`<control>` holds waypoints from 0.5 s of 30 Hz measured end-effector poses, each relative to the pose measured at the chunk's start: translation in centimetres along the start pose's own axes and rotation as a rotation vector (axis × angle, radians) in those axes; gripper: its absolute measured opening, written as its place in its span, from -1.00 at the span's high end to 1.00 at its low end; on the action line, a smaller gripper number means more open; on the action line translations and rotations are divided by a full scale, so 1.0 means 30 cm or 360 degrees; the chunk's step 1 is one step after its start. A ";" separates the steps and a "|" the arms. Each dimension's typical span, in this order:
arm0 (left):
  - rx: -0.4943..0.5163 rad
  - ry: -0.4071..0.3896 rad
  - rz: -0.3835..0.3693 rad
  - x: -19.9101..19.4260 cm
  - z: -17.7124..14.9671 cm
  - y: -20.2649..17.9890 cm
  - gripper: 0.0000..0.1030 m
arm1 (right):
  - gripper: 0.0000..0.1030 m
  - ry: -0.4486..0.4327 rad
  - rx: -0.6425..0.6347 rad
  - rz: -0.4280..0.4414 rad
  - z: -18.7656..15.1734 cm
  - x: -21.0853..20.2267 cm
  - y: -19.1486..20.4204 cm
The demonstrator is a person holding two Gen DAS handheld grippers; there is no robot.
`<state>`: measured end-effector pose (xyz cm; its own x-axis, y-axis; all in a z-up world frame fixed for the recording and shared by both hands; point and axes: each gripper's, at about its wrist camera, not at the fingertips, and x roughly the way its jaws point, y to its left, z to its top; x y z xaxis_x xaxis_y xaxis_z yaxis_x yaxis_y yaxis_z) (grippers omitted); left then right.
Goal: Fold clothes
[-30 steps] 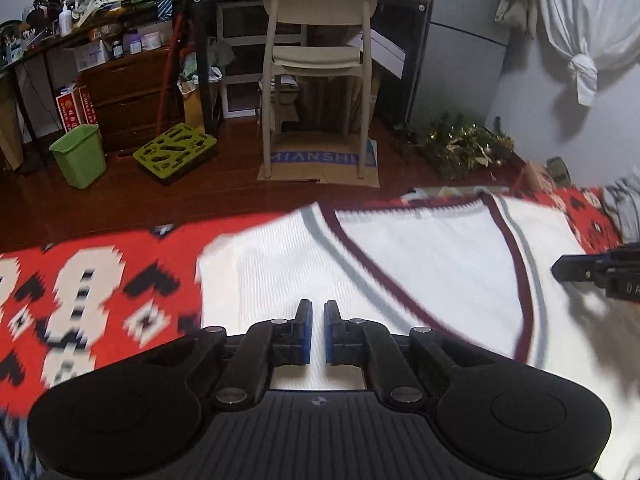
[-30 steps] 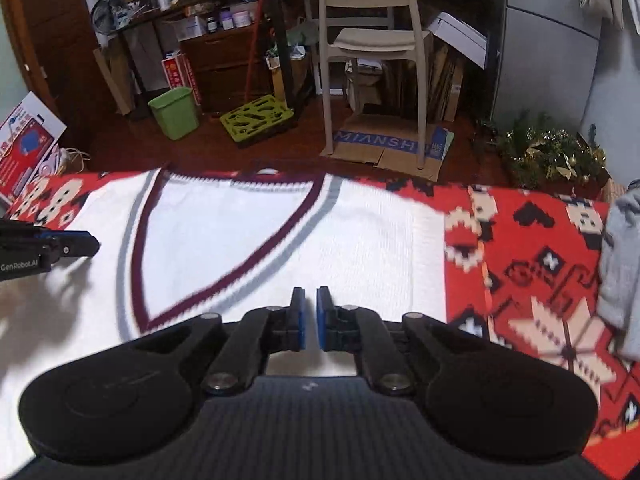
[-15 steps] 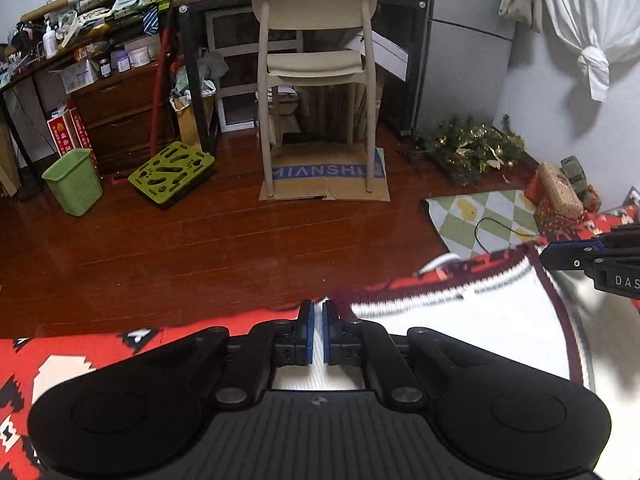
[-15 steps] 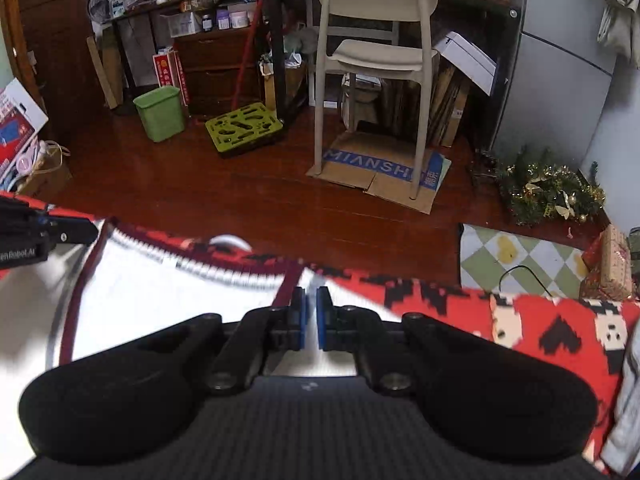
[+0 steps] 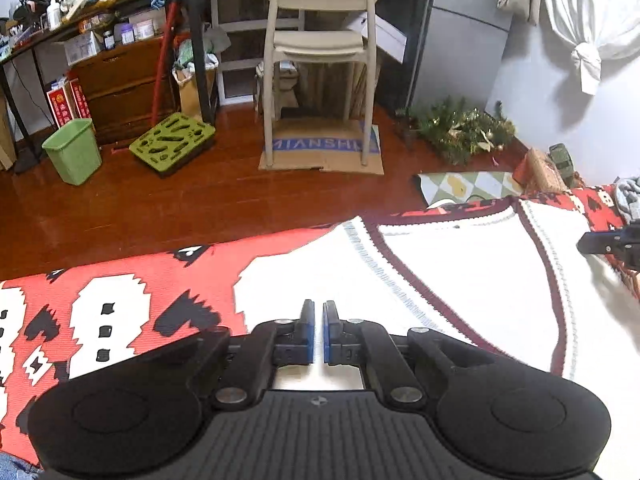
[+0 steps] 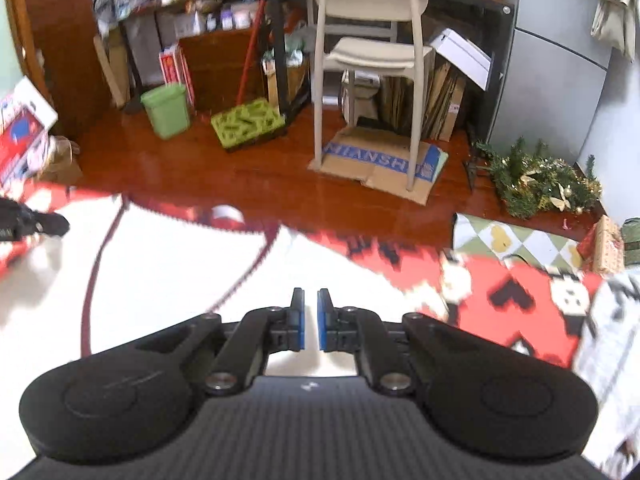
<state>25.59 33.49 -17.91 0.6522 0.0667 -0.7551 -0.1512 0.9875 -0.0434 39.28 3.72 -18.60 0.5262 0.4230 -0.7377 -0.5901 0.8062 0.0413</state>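
both jaws clenched on 1 white vest, 2 grippers: left, right, 1 red patterned blanket

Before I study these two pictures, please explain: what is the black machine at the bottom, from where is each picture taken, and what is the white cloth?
There is no robot here. A person holds a two-finger tool in each hand, and a wide-angle camera on each tool looks forward along its fingers. One picture comes from the left tool, the other from the right tool. The black shape at the bottom of each picture is the tool itself. Both tools have their blue-padded fingers closed. Below them a white sweater with a dark red V-neck lies on a red patterned blanket. I cannot tell whether any cloth is pinched between the fingers. Behind them is a wooden floor with a chair.
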 end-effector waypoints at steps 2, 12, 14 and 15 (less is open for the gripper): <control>-0.0020 -0.0019 0.0005 0.014 0.006 0.005 0.91 | 0.88 -0.0010 0.0019 0.0002 -0.014 0.011 -0.017; 0.0165 -0.0098 0.0176 0.140 0.098 -0.031 0.85 | 0.90 -0.0064 0.0030 -0.0074 0.061 0.145 -0.063; 0.0173 -0.0073 0.0217 0.156 0.122 -0.024 0.84 | 0.79 -0.0082 0.0016 -0.0093 0.074 0.161 -0.064; 0.0149 -0.0071 0.0213 0.157 0.133 -0.014 0.85 | 0.79 -0.0071 0.0052 -0.0097 0.083 0.165 -0.072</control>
<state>31.69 33.95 -18.86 0.6637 0.2030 -0.7199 -0.1705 0.9782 0.1187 44.66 5.11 -20.66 0.5877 0.3901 -0.7089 -0.5362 0.8439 0.0199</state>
